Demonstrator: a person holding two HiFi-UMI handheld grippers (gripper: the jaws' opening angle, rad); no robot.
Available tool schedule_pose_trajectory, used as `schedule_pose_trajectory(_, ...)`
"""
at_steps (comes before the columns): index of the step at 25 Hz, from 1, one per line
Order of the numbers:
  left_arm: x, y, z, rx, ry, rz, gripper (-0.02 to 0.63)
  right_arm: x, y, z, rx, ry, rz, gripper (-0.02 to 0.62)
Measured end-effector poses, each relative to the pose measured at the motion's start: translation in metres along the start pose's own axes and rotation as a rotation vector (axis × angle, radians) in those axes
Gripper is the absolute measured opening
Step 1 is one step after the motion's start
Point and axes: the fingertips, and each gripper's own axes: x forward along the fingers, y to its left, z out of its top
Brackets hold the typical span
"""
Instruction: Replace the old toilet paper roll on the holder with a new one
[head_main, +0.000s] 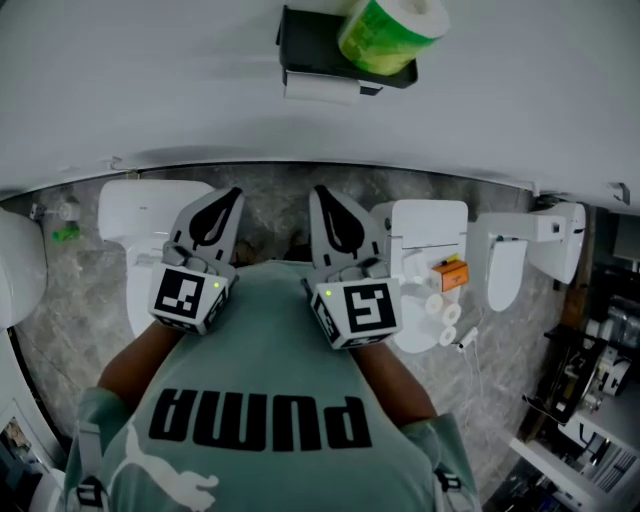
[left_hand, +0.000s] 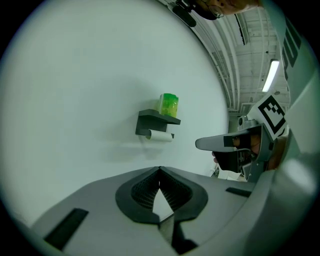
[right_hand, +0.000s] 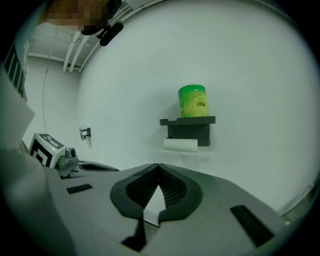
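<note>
Left tool and right tool, both closed and empty, face a black wall holder bearing a green-wrapped paper roll.

I see a green-wrapped roll on the black holder, a white roll beneath, against a white wall.

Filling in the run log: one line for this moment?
left gripper: shut, empty | right gripper: shut, empty | old roll: on holder | new roll: atop holder

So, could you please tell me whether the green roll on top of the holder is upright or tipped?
Upright: the green roll stands on its flat end atop the holder.
</note>
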Motion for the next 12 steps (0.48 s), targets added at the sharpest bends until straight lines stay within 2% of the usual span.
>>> schedule_pose_trajectory(4,-0.001,0.004,-0.002,-0.003,0.001,0.05,0.003,0.006,0.001,0.001,-0.006,-0.011,0.038,0.005)
schedule_pose_trajectory(7,-0.004,0.004,-0.006,0.016,0.044,0.095,0.003,0.011,-0.004,0.001,0.005,-0.021,0.077,0.005)
schedule_pose_trajectory(12,-0.005,0.01,-0.005,0.009,0.058,0.195,0.003,0.024,-0.021,0.004,0.129,-0.043,0.156,0.005)
